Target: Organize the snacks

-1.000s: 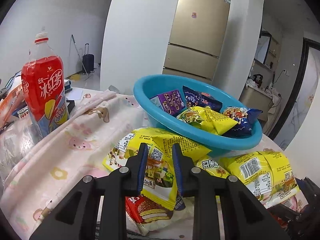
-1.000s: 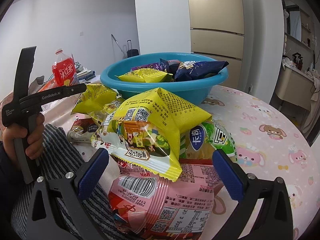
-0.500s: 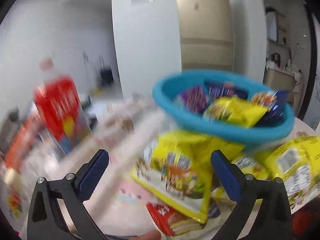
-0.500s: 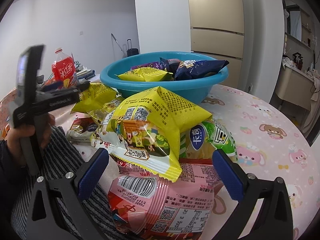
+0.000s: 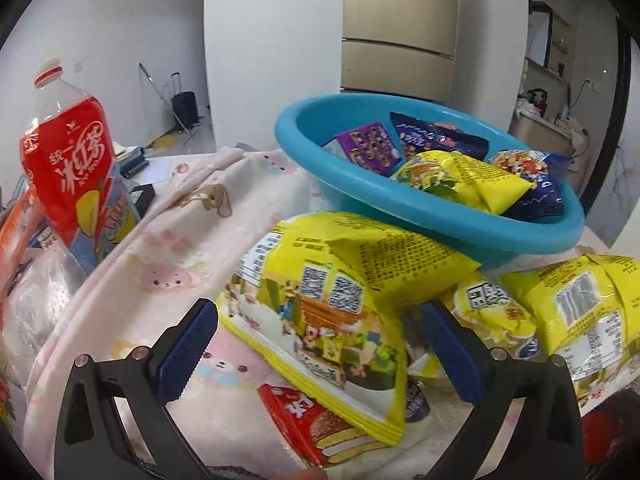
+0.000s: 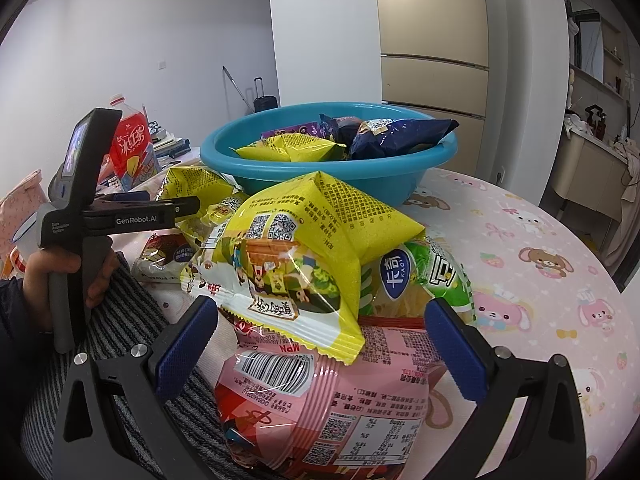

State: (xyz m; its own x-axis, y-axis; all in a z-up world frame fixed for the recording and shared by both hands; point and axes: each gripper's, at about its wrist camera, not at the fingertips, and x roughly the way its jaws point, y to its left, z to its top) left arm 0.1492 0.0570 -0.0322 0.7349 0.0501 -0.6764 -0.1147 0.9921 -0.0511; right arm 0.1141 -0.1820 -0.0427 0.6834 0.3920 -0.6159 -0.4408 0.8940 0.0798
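Both tongs wide over the snacks
Left tongs [image 5: 318, 346] tilt down, jaws just opened, astride a yellow bag [image 5: 320, 320]; right tongs [image 6: 320, 344] gape over the pink bag [image 6: 320, 400].

A basin [image 6: 328, 172] holding snack packets [image 6: 384, 136] stands on the bench [image 6: 540, 280], with a heap of snack bags [image 6: 304, 256] touching its near side and a drink bottle [image 6: 130, 148] toward the bench's left edge.

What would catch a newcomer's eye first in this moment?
The teal basin at the back of the table, holding yellow, purple and dark blue snack packets. In front of it lies a loose heap topped by a big yellow packet, between the right gripper's open fingers. A red drink bottle stands at the left.
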